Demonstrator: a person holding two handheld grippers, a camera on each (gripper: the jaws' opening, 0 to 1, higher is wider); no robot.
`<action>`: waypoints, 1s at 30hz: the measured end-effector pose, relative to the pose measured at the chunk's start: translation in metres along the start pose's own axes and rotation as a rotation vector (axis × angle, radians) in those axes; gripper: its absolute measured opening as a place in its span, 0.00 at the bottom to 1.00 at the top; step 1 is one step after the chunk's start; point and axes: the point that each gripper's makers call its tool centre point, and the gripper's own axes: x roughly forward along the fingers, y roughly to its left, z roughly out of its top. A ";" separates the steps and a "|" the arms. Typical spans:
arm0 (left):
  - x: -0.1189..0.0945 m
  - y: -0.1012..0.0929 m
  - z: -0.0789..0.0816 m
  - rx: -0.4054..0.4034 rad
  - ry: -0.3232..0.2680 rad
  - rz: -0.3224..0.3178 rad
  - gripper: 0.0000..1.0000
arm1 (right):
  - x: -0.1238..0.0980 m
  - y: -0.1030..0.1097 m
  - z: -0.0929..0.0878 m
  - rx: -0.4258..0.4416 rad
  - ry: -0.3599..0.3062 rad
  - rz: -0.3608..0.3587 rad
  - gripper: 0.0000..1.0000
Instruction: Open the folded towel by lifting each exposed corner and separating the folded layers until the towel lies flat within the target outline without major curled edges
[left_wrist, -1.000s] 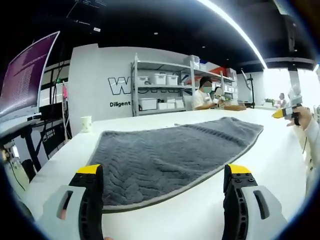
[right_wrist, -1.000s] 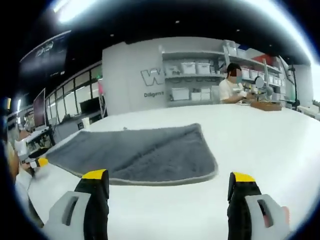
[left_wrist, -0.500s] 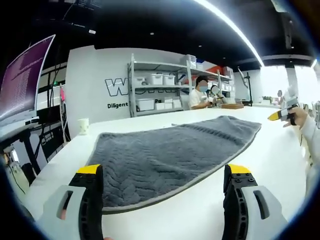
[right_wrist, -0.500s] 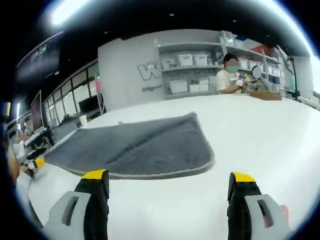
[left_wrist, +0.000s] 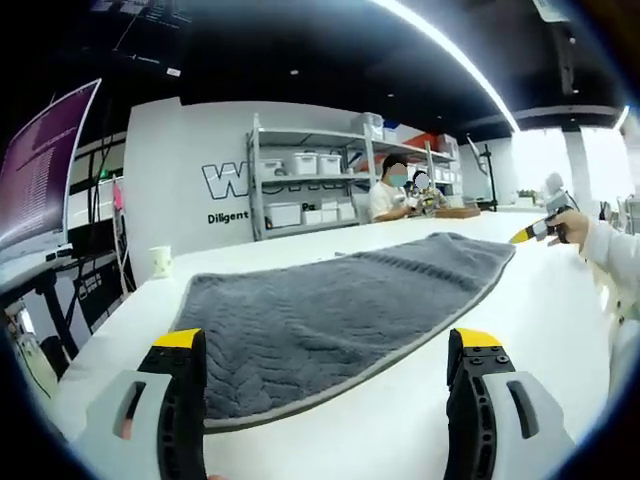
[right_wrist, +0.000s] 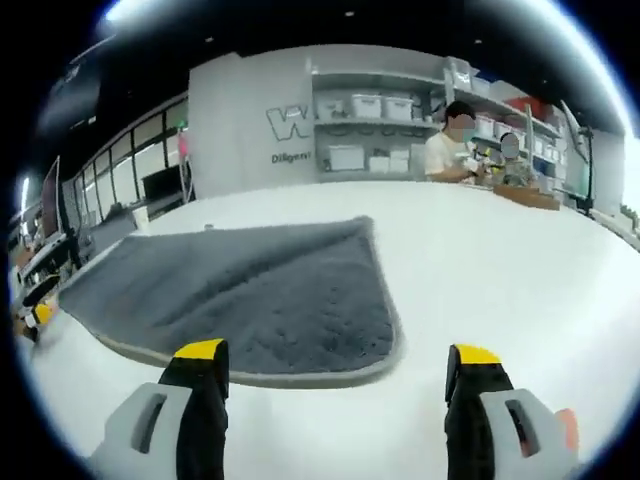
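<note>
Grippers (left_wrist: 325, 350) (right_wrist: 335, 365) hover fingers apart before towel (left_wrist: 330, 315); nothing held.

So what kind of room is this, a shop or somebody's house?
Probably a workshop or lab, not a house. A grey metal shelf rack holds white storage boxes, big lettering marks the white wall, and a person works at a far bench.

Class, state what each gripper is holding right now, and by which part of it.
Nothing is held. The left gripper and right gripper both have their jaws spread wide, short of the grey towel lying on the white table.
</note>
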 end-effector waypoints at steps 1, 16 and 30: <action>0.000 -0.001 0.001 0.005 -0.003 0.000 0.99 | -0.001 0.000 -0.002 0.012 0.004 -0.001 0.87; -0.001 -0.004 0.003 0.029 -0.013 -0.002 0.99 | 0.006 -0.038 0.000 0.047 -0.030 -0.163 0.48; -0.002 -0.005 0.005 0.041 -0.020 -0.001 0.99 | 0.004 -0.043 -0.015 0.020 0.003 -0.211 0.20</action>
